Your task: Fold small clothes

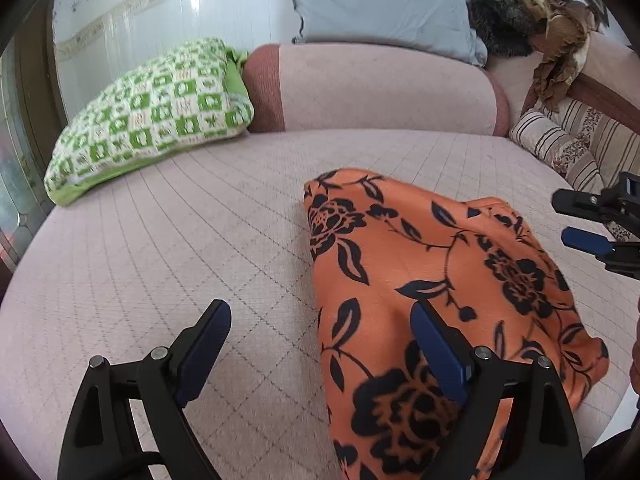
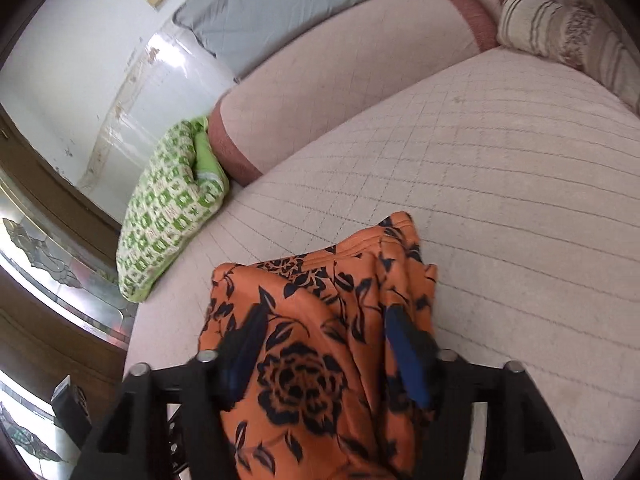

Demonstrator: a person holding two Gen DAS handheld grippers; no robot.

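Observation:
An orange garment with black flowers [image 1: 432, 280] lies bunched on the pink quilted bed [image 1: 180, 240]. My left gripper [image 1: 320, 320] is open just above the bed; its right finger [image 1: 438, 352] is over the garment's left part and its left finger [image 1: 204, 344] is over bare quilt. My right gripper [image 2: 324, 340] is open above the same garment [image 2: 320, 320], with the cloth lying between and under its fingers. The right gripper also shows at the right edge of the left wrist view [image 1: 592, 220], open and beside the garment.
A green checked pillow [image 1: 152, 116] lies at the back left, a pink bolster [image 1: 380, 88] along the back, a grey pillow [image 1: 380, 0] behind it, and a striped cushion [image 1: 568, 144] at the back right. A glass door [image 2: 48, 248] stands left of the bed.

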